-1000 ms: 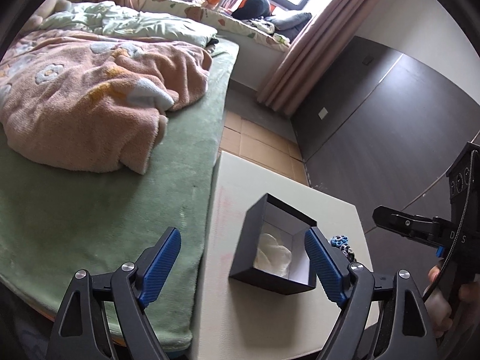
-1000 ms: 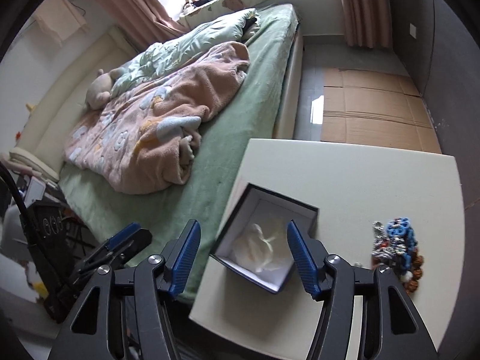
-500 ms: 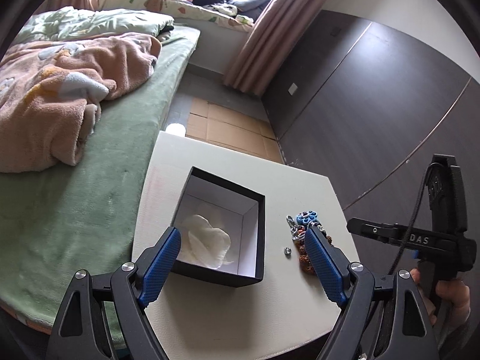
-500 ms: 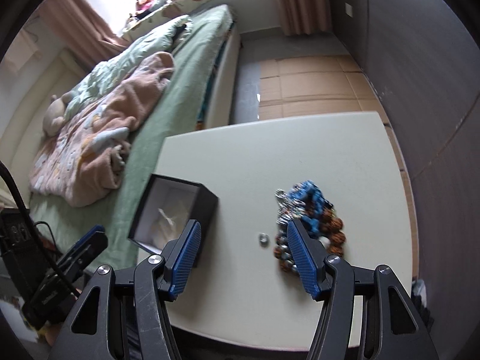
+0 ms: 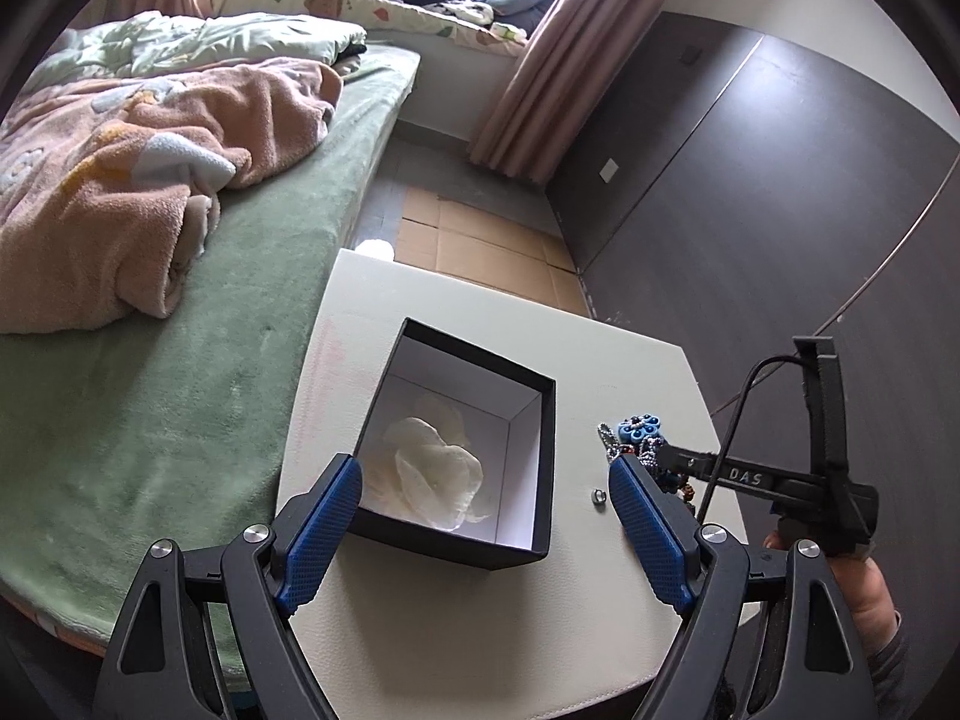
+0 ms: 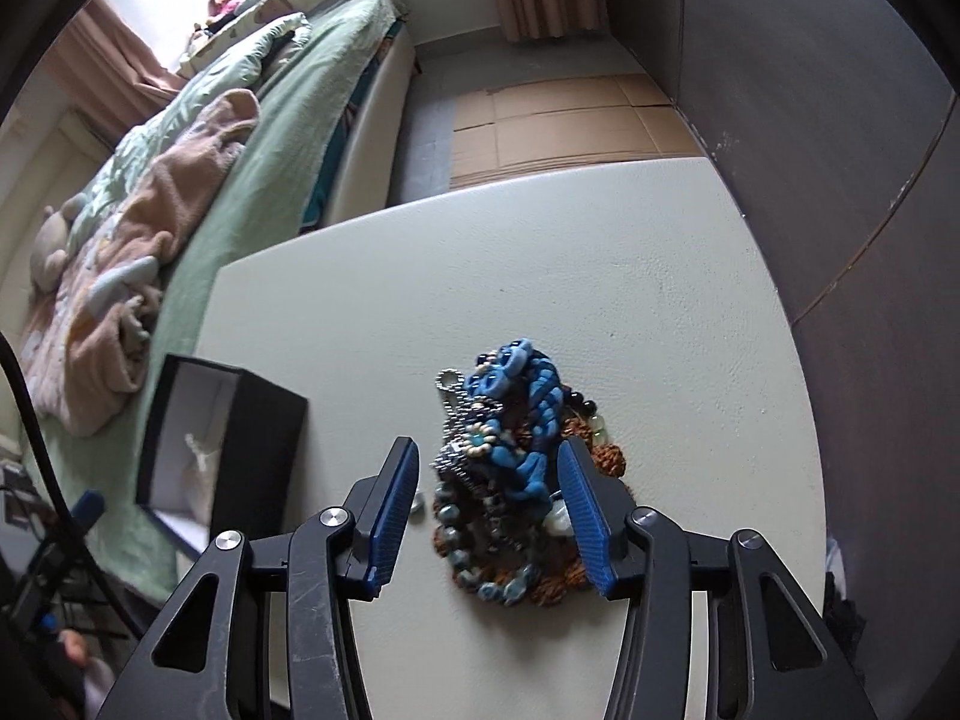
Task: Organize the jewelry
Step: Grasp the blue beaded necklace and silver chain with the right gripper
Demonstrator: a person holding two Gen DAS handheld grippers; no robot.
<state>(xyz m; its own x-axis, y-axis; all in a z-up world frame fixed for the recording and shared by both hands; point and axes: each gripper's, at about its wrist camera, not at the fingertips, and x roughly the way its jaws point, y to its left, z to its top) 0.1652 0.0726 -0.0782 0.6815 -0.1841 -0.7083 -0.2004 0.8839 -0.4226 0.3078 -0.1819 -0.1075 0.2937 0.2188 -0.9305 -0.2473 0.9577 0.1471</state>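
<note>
A pile of jewelry (image 6: 510,468) with blue, brown and silver beaded pieces lies on the white table (image 6: 540,276); it also shows in the left wrist view (image 5: 642,438). My right gripper (image 6: 489,480) is open, low over the pile, with its fingers on either side of it. A small silver ring (image 5: 597,495) lies apart beside the pile. An open black box (image 5: 540,468) with white tissue (image 5: 429,471) inside stands on the table; it also shows in the right wrist view (image 6: 252,456). My left gripper (image 5: 486,492) is open and empty, above the box's near side.
A bed with a green sheet (image 5: 150,384) and a pink blanket (image 5: 120,168) runs along the table's left side. A dark wall (image 6: 840,120) stands to the right. Cardboard sheets (image 6: 570,120) cover the floor beyond the table.
My right gripper has swung right from the box and come down around the jewelry pile. My left gripper has shifted so that the box is centred between its fingers.
</note>
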